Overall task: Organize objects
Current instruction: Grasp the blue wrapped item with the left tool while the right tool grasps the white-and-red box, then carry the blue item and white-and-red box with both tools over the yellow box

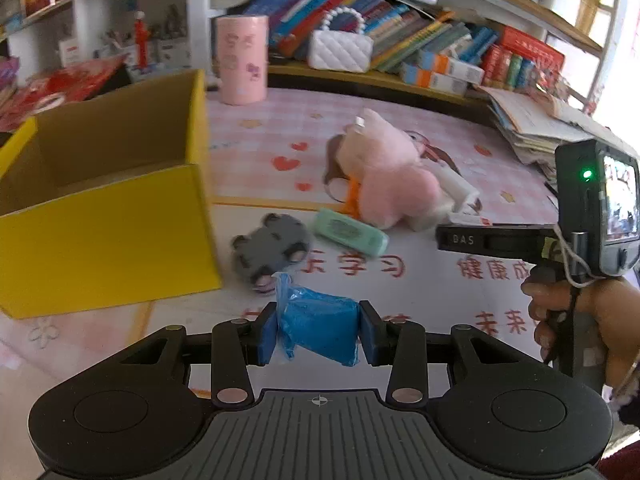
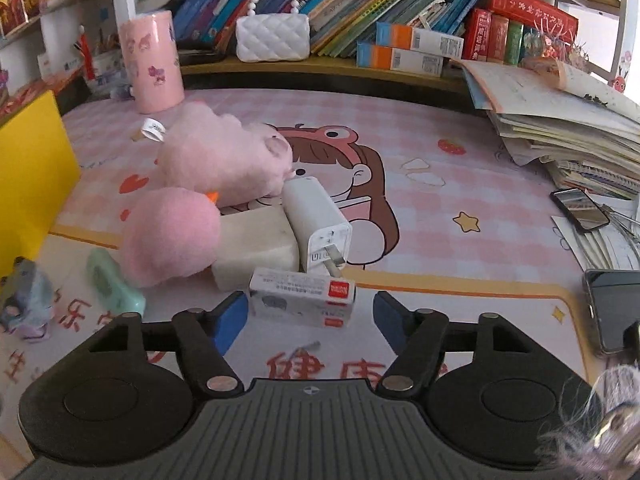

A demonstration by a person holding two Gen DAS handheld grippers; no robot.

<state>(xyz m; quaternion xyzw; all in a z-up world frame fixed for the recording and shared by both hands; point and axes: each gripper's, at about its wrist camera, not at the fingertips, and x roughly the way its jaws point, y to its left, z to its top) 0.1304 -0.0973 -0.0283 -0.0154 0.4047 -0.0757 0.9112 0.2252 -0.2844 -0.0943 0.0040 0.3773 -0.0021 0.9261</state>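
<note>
Left gripper [image 1: 319,330] clamps a blue wrapped packet [image 1: 318,330] between its pads, held up just right of the open yellow box [image 1: 108,236]. Grey toy [image 1: 272,252] and mint case [image 1: 350,232] lie beyond it. Right gripper [image 2: 310,316] stands open around a small white carton [image 2: 302,300], pads apart from it. White charger [image 2: 316,220] and pink plush [image 2: 208,184] crowd the far side.

Left wrist view: looks forward and down along own fingers, low over desk mat [image 1: 420,280], close to yellow box [image 1: 108,224] at left, bookshelf [image 1: 360,20] at back. Right wrist view: same downward tilt, nearer pink plush toy [image 2: 200,184]. Both share plush toy, pink cup [image 2: 154,62], white handbag [image 2: 272,38], shelf.
</note>
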